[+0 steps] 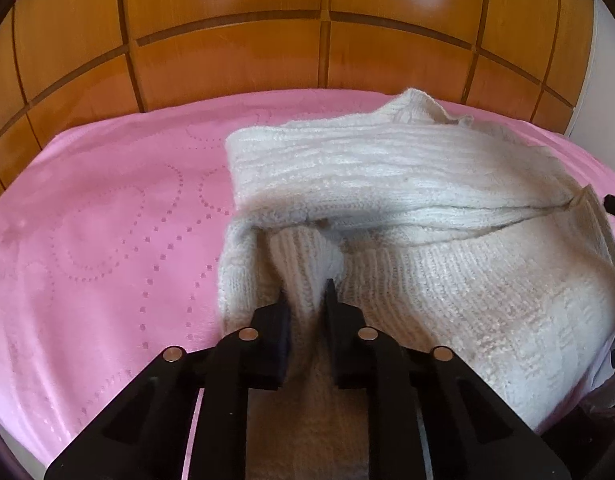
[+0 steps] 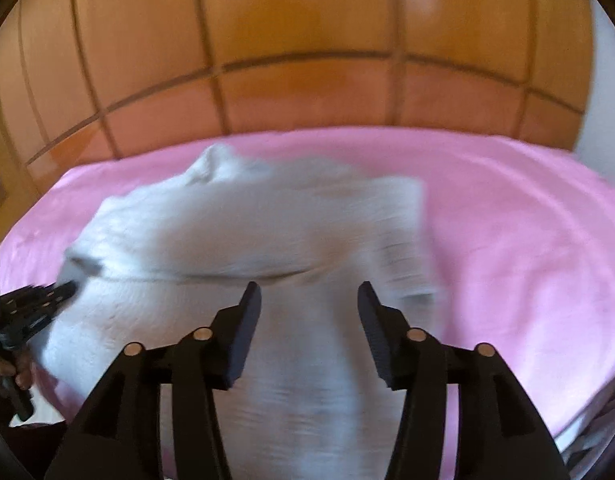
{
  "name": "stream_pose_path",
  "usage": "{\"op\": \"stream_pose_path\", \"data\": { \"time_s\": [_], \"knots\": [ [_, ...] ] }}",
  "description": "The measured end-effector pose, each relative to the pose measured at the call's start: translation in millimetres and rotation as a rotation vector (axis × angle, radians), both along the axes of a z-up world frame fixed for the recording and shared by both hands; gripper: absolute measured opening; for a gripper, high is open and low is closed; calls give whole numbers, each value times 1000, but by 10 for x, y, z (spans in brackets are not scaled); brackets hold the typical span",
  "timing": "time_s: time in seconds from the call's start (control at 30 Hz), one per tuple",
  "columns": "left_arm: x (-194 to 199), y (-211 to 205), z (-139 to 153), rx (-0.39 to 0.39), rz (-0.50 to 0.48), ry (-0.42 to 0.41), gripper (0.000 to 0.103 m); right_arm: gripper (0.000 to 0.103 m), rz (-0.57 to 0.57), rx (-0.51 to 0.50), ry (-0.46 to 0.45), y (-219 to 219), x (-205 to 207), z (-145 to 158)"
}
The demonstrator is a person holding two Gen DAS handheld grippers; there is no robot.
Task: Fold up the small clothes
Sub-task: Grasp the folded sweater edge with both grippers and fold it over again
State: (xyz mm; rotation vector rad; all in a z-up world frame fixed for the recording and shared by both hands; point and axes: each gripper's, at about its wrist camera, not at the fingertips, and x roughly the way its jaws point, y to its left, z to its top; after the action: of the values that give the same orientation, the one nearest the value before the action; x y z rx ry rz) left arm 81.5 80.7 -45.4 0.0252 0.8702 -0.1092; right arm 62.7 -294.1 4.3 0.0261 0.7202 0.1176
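A white knitted sweater [image 1: 407,200] lies partly folded on a pink bedsheet [image 1: 107,220]. My left gripper [image 1: 307,292] is shut on a bunched fold of the sweater at its near left edge. It also shows at the left edge of the right wrist view [image 2: 63,292], at the sweater's left side. In the right wrist view the sweater [image 2: 247,232] is blurred. My right gripper [image 2: 309,300] is open and empty just above the sweater's near part.
A wooden panelled headboard [image 1: 307,40] rises behind the bed. The pink sheet [image 2: 507,240] extends to the right of the sweater. The bed's near edge [image 2: 587,420] drops off at the lower right.
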Motion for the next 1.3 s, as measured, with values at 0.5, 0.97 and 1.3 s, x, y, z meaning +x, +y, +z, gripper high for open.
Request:
{"op": "stream_pose_path", "data": {
  "time_s": [0.5, 0.97, 1.3],
  "knots": [
    [-326, 95, 373, -32, 13, -110, 10, 6, 49, -72, 80, -40, 27, -112],
    [-344, 311, 977, -114, 2, -206, 9, 6, 57, 123, -86, -240, 212, 826],
    [1014, 156, 923, -78, 22, -189, 8, 6, -119, 124, -1, -366, 1498, 561]
  ]
}}
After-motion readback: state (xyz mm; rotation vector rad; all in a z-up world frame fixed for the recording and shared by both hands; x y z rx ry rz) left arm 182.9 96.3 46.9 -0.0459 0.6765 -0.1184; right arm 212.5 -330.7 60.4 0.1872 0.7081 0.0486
